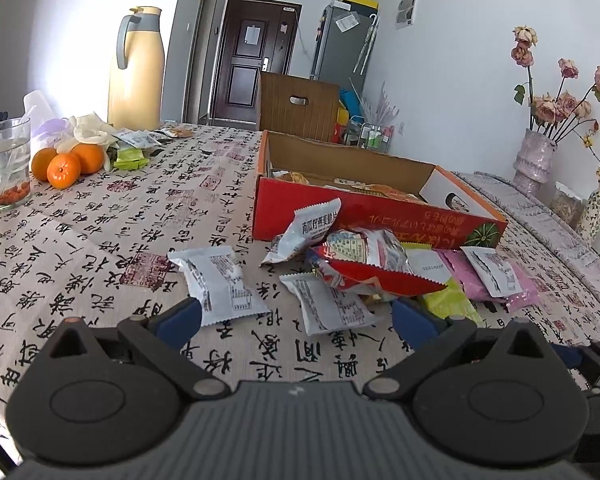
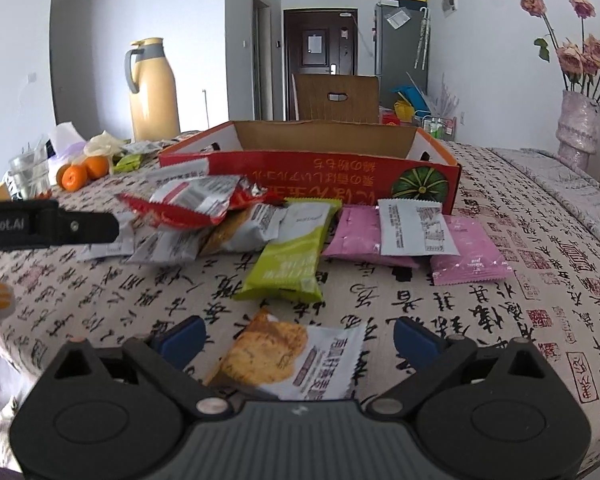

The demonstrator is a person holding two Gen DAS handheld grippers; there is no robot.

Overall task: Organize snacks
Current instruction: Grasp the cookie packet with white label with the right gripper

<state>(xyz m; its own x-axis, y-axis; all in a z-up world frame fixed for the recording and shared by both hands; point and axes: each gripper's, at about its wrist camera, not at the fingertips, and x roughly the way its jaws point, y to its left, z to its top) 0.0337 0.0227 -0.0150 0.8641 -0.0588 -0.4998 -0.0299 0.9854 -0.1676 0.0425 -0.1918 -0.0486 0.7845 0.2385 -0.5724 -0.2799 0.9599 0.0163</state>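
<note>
A red cardboard box [image 1: 380, 216] [image 2: 300, 172] stands open on the table, with a few packets inside in the left wrist view. In front of it lies a pile of snacks: a red-and-silver bag [image 1: 364, 264] [image 2: 192, 204], a green packet [image 2: 292, 256], pink packets [image 2: 468, 256] and a white packet [image 2: 416, 228]. My left gripper [image 1: 296, 318] is open low over the cloth; two white packets [image 1: 220, 284] [image 1: 328, 304] lie just ahead of its fingers, untouched. My right gripper [image 2: 300, 338] is open around a cookie packet [image 2: 292, 356], which lies flat between the fingers; the pads stand clear of it.
A yellow thermos jug [image 1: 136, 72], oranges [image 1: 64, 168] and a glass of water [image 1: 6, 164] crowd the far left. Vases with dried roses [image 1: 534, 160] line the right side. A wooden chair [image 1: 298, 100] stands behind the table. A black finger of the left gripper [image 2: 80, 226] shows at the left of the right wrist view.
</note>
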